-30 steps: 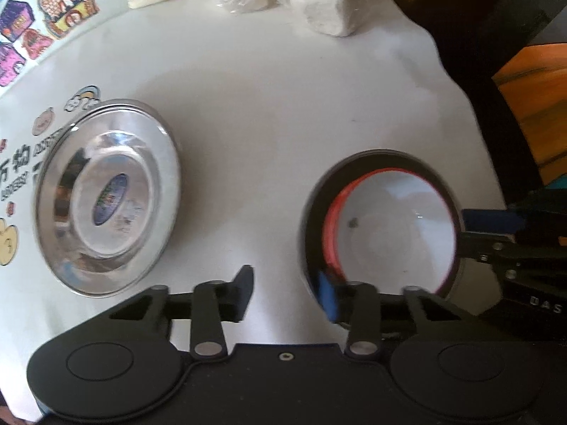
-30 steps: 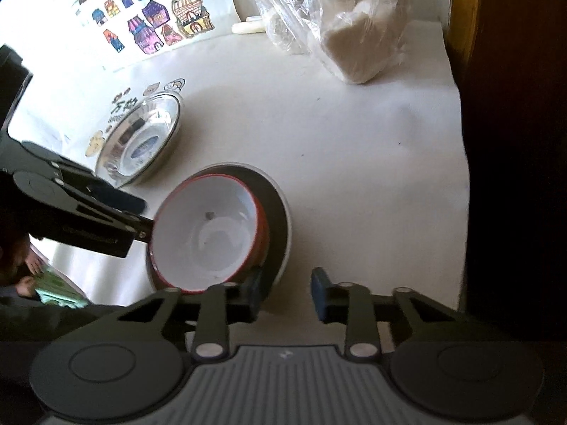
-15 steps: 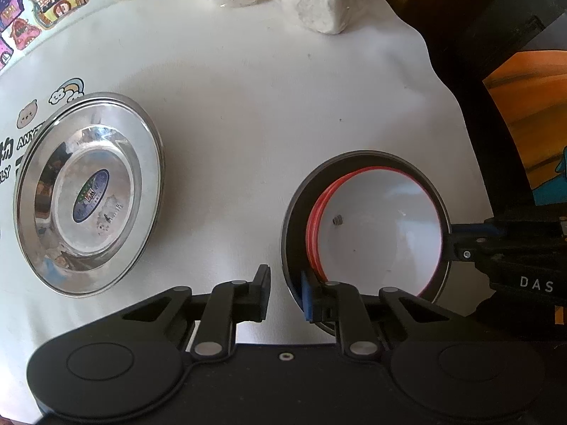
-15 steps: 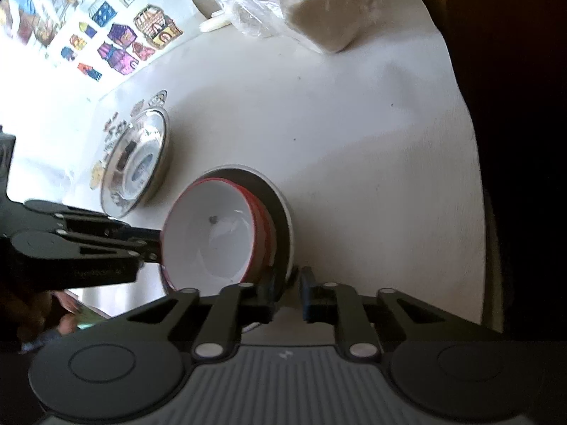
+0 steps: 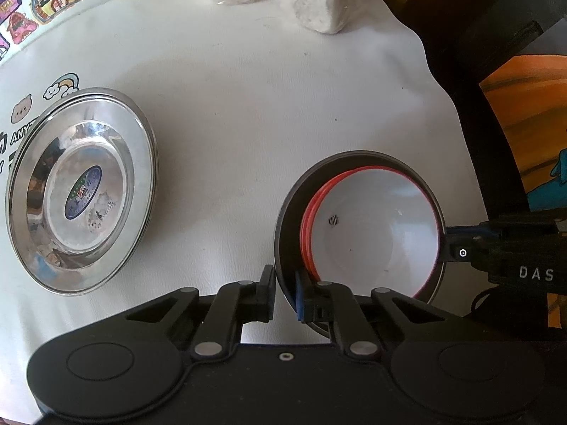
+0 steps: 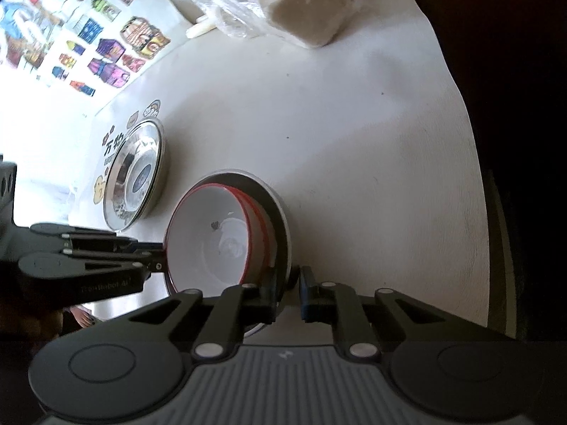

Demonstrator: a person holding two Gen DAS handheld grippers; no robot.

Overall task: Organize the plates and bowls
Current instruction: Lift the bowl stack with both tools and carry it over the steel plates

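A stack of white bowls (image 5: 375,226) with red rims is seen nested in a dark outer bowl (image 5: 288,219), at the lower right of the left wrist view, on the white worktop (image 5: 248,88). Its near rim is being closed on by the left hand-held gripper (image 5: 285,294); the far rim is pinched by the right hand-held gripper (image 6: 287,292). A stack of shiny steel plates (image 5: 81,191) lies at the left, well apart.
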